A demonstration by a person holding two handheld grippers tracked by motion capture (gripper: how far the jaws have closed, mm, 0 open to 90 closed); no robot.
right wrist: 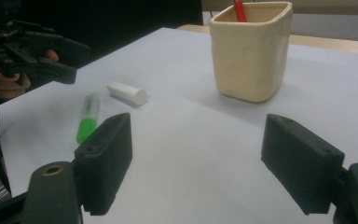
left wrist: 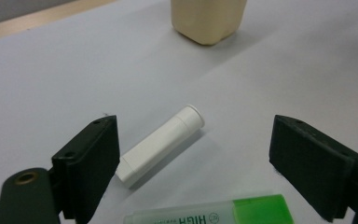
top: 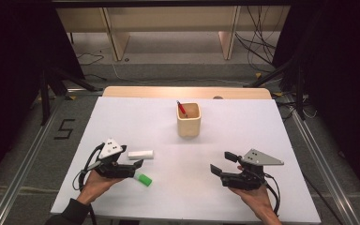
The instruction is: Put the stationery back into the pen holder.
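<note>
A white capped tube (top: 140,154) lies on the white table (top: 243,136), with a green highlighter (top: 143,179) just nearer the person. My left gripper (top: 138,168) hovers low over them and is open. In the left gripper view the tube (left wrist: 161,144) lies slanted just ahead of the wide jaws, near the left one, and the highlighter (left wrist: 214,214) lies across the bottom. My right gripper (top: 222,162) is open and holds nothing, at the front right over bare table. A cream square cup (top: 189,119) with a red pen (top: 182,108) stands at the centre back.
The right gripper view has the cup (right wrist: 251,51) ahead to the right, the tube (right wrist: 127,93) and highlighter (right wrist: 87,117) to the left, and the left gripper (right wrist: 67,58) beyond them. A wooden strip (top: 187,92) edges the table's far side. Cables and stand legs lie on the floor.
</note>
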